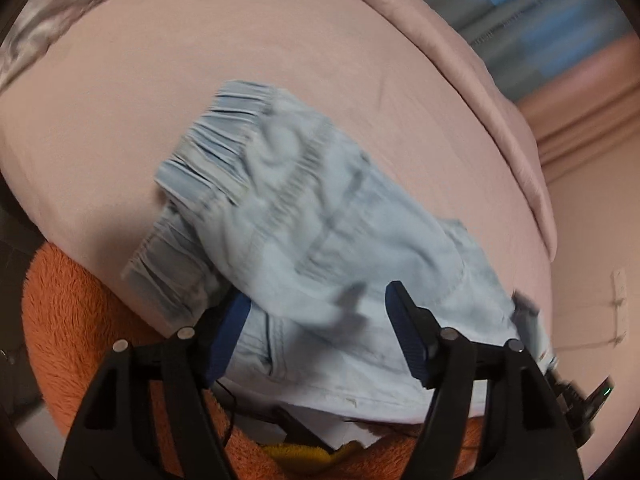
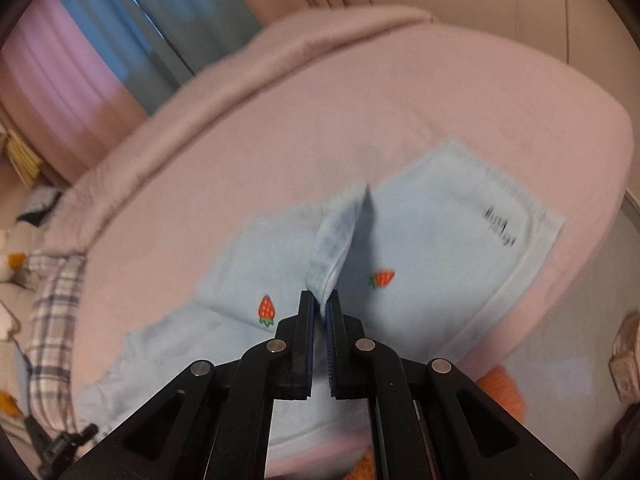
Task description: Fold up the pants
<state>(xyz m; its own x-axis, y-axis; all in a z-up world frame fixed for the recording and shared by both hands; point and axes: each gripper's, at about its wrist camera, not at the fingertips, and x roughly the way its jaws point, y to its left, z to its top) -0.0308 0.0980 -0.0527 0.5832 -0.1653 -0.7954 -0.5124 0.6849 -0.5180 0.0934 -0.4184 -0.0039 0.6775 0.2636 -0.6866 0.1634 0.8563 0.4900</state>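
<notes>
Light blue pants [image 1: 320,232] lie on a pink bed [image 1: 160,80], their gathered elastic waistband [image 1: 224,148] toward the far left. My left gripper [image 1: 316,314] hovers over the near part of the pants, open; its blue pads [image 1: 404,320] stand apart on either side of the cloth and do not press it. In the right wrist view the pants [image 2: 440,240] show strawberry prints [image 2: 267,309] and black lettering [image 2: 500,228]. My right gripper [image 2: 320,300] is shut on a raised fold of the pants [image 2: 336,240], pinched up from the middle.
An orange fluffy seat [image 1: 72,320] sits against the bed's near edge, with something yellow [image 1: 296,452] on it. A plaid cloth [image 2: 52,300] lies at the bed's left side. A rolled pink blanket [image 2: 200,92] runs along the far edge, curtains [image 2: 100,40] behind.
</notes>
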